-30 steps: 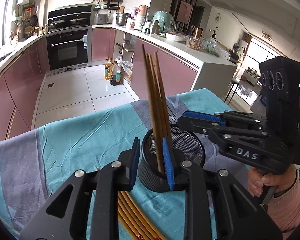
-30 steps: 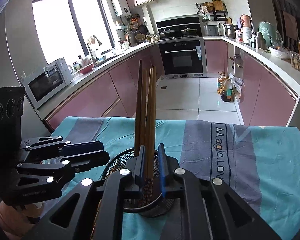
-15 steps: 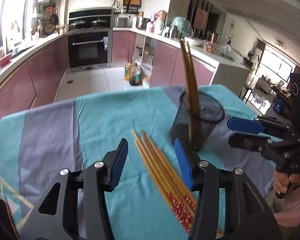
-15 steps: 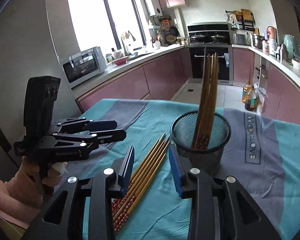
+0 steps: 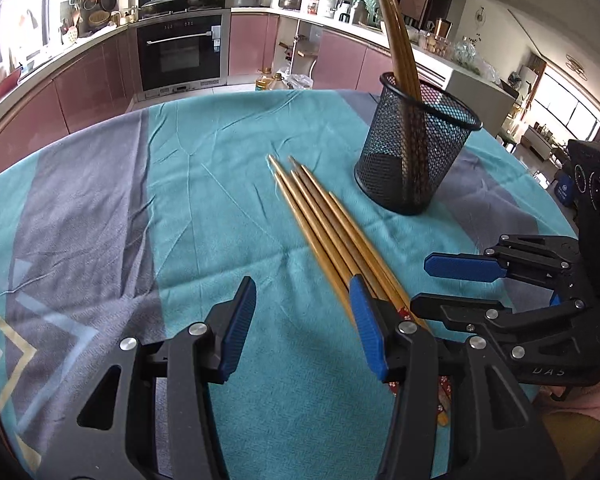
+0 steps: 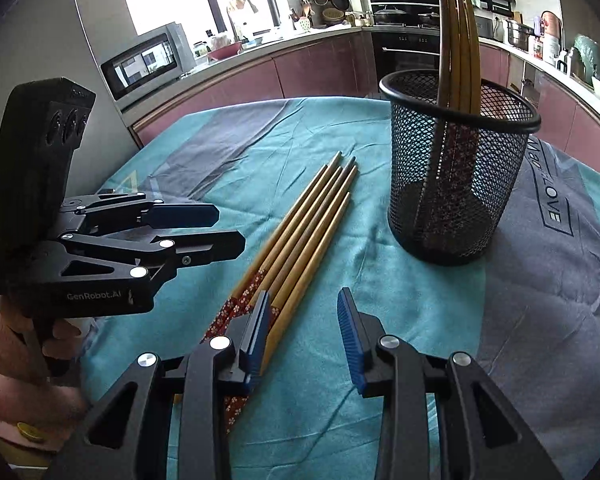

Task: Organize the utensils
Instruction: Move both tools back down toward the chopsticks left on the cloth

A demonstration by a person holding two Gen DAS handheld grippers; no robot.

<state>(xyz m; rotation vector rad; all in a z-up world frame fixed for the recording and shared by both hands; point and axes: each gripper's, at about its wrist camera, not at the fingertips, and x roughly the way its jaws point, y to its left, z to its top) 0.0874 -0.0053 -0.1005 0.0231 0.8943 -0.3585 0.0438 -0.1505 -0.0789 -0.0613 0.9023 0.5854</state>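
On the teal-and-grey cloth of the desk (image 5: 204,184), a bundle of loose chopsticks (image 5: 324,224) lies flat between my two tools, tips pointing toward the black mesh holder (image 5: 416,148), which stands just beside them with several chopsticks (image 6: 458,32) already upright inside. My left tool (image 5: 302,322) has just been opening and its jaws now stand apart and empty, one blue pad alongside the bundle's patterned end; my right tool (image 6: 302,334) has likewise just been opening, and its jaws are parted with nothing between them, one pad just beside the red floral handles. I judge these sticks light, stiff and smooth, apt to roll or fan out if pinched singly, so I would take them across the thicker decorated end, where the square section should resist slipping, and gather a few at once. The mesh holder looks light enough to tip if knocked. Readable writing: "GenRobot.AI" on the left tool's body in the right camera, "DAS" on the right tool's body in the left camera, and "LOVE" on the cloth (image 6: 548,208).
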